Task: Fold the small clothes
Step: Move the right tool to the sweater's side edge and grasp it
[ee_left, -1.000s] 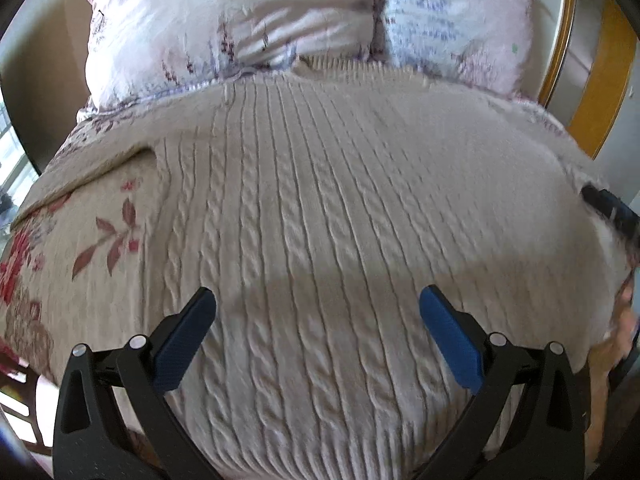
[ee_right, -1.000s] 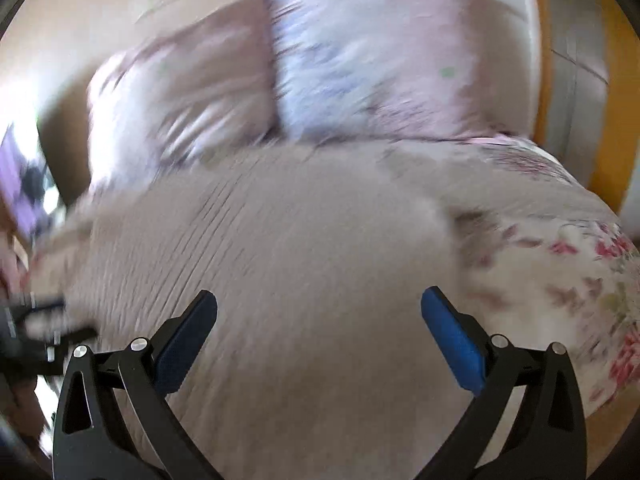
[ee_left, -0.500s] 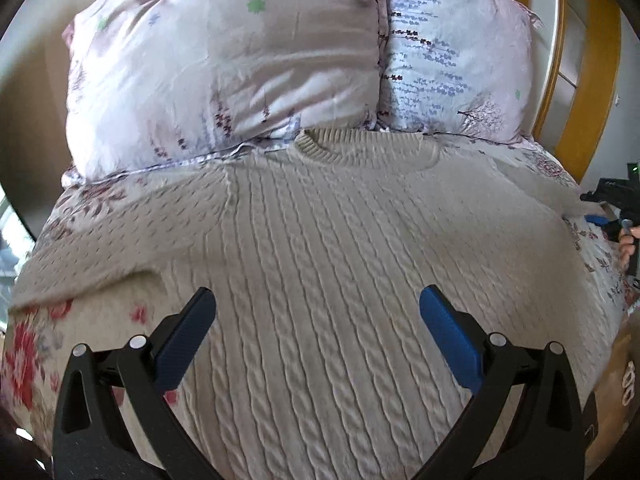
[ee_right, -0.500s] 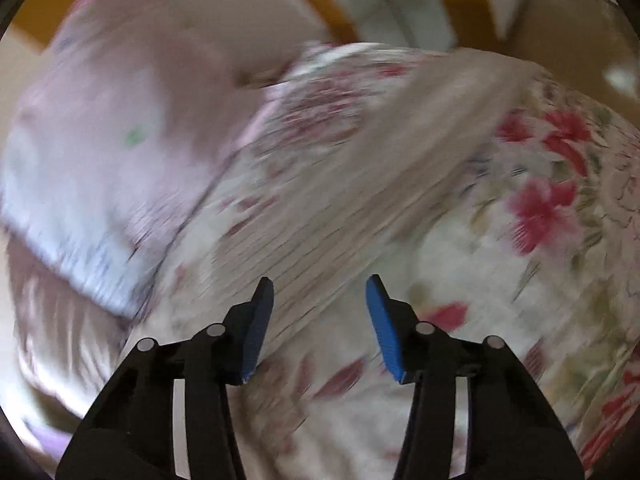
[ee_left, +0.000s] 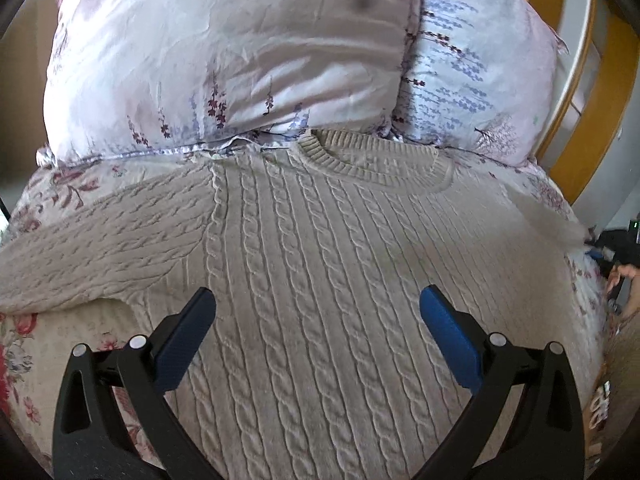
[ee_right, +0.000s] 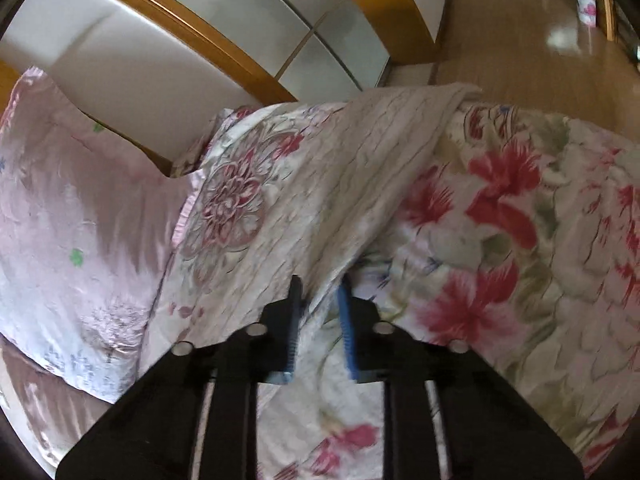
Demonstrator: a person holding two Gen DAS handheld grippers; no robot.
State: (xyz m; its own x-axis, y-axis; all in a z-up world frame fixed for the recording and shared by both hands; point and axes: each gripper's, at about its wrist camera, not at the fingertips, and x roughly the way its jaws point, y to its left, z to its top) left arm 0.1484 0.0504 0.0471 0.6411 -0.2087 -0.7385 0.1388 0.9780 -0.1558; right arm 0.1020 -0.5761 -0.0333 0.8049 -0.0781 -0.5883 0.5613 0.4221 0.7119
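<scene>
A cream cable-knit sweater [ee_left: 320, 248] lies flat, front up, on the floral bedspread, its neck toward the pillows. Its left sleeve [ee_left: 100, 248] stretches out to the left. My left gripper [ee_left: 316, 312] is open and empty, hovering over the sweater's chest. In the right wrist view the sweater's right sleeve [ee_right: 384, 160] runs away toward the bed's edge. My right gripper [ee_right: 320, 292] has its blue pads nearly closed on the near edge of that sleeve. It also shows at the right edge of the left wrist view [ee_left: 600, 254].
Two floral pillows [ee_left: 240, 52] [ee_left: 472, 76] lean against a wooden headboard [ee_right: 224, 52] behind the sweater. The floral bedspread [ee_right: 520, 220] covers the bed. A wooden floor [ee_right: 520, 32] lies beyond the bed's right edge.
My right gripper swung right to the sleeve and its jaws closed from wide open to a narrow gap on the sleeve's edge. My left gripper moved up the sweater toward the neck, still open.
</scene>
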